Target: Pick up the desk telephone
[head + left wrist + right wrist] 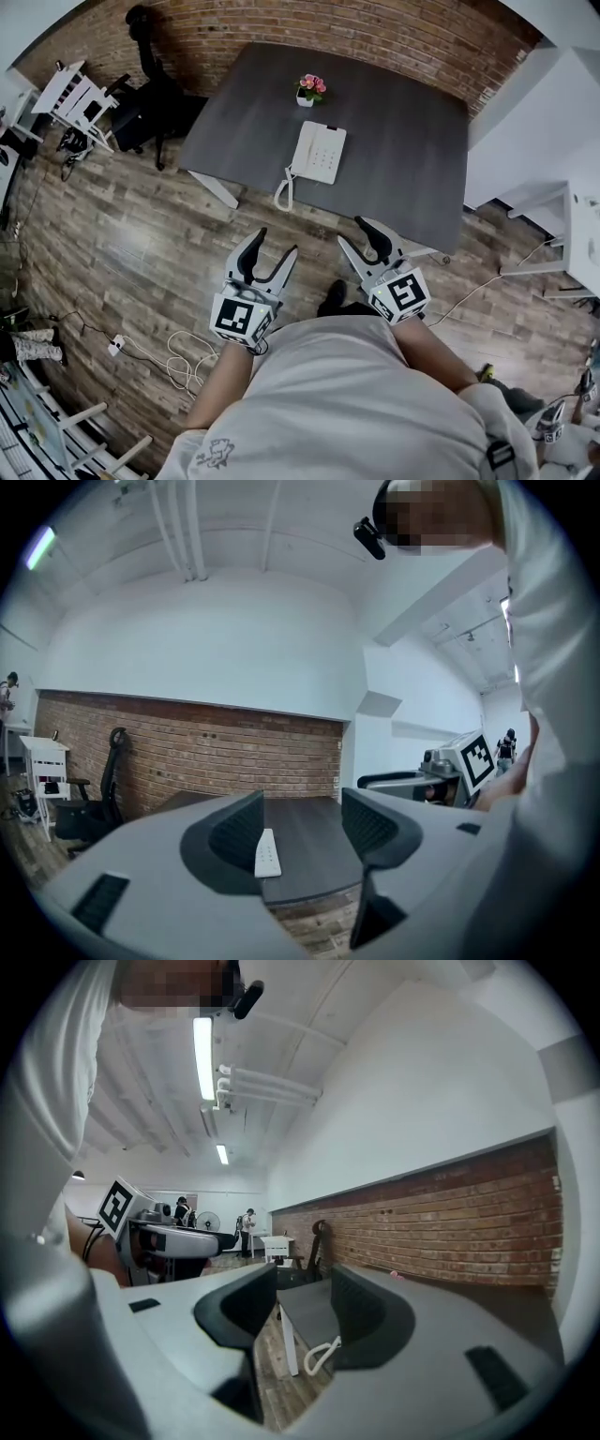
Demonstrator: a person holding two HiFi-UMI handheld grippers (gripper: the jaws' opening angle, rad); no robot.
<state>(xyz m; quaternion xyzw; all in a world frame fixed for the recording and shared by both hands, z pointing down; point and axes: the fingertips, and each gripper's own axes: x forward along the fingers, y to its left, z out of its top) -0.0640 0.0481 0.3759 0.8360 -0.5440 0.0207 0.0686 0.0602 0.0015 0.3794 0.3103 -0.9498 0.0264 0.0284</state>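
- Head view shows the desk telephone (319, 152) lying near the front edge of the surface (403, 159), well ahead of you.
- Your left gripper (277, 242) and right gripper (350, 231) hold jaws spread and empty, likely readied to flank it.

On the desk (309, 850), the telephone (268, 853) sits partly behind a jaw of the left tongs (302, 808). A jaw of the right tongs (305, 1283) hides it too; only its curly cord (322, 1354) shows at the desk's edge.
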